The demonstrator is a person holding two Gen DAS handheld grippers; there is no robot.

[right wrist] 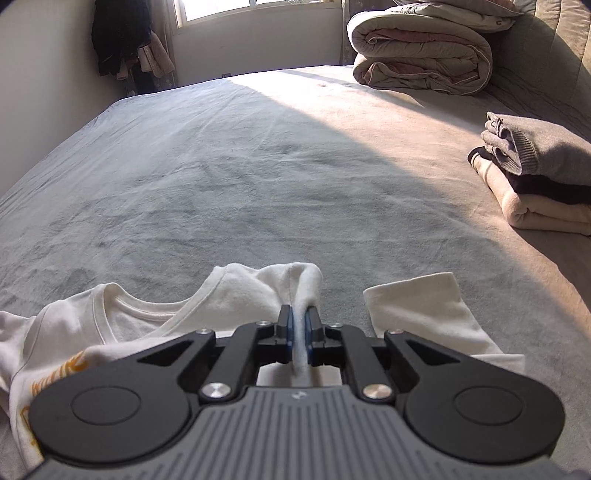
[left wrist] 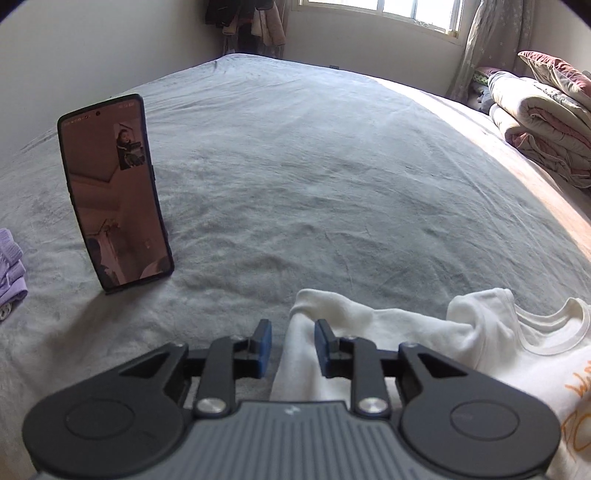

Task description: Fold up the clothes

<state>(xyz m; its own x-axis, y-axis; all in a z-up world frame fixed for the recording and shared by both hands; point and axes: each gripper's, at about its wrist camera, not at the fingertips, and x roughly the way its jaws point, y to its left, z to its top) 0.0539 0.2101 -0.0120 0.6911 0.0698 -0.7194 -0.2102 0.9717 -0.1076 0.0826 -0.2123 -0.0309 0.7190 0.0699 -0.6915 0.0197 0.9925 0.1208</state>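
**White T-shirt at the near edge of the bed, one shoulder pinched**

Closest to both cameras lies a white T-shirt (right wrist: 240, 295), spread loosely on the near part of a grey bedspread (right wrist: 258, 177). It is soft, slightly fuzzy cotton with a ribbed round neckline and orange printed lettering on its chest, only partly readable. The cloth is rumpled rather than flat: the shoulders bunch up in ridges, and one short sleeve lies out to the side, its hem straight.

The right gripper (right wrist: 300, 325) has its blue-padded jaws pressed together on a raised fold of the shirt near the shoulder; a thin strip of fabric runs between the pads and back toward the body of the tool. The left gripper (left wrist: 293, 341) stands with its jaws parted by a moderate gap, the other sleeve's edge lying between and under them; whether either pad touches the cloth cannot be told.

Farther out on the left, a phone (left wrist: 114, 192) stands upright on the bedspread with its screen lit, and a bit of lilac clothing (left wrist: 11, 266) shows at the frame edge. To the right sits a stack of folded garments (right wrist: 543, 177), grey on top, dark in the middle and cream below. Beyond it, a rolled quilt (right wrist: 421, 55) lies near the window (right wrist: 255, 7), where sunlight crosses the far bed.
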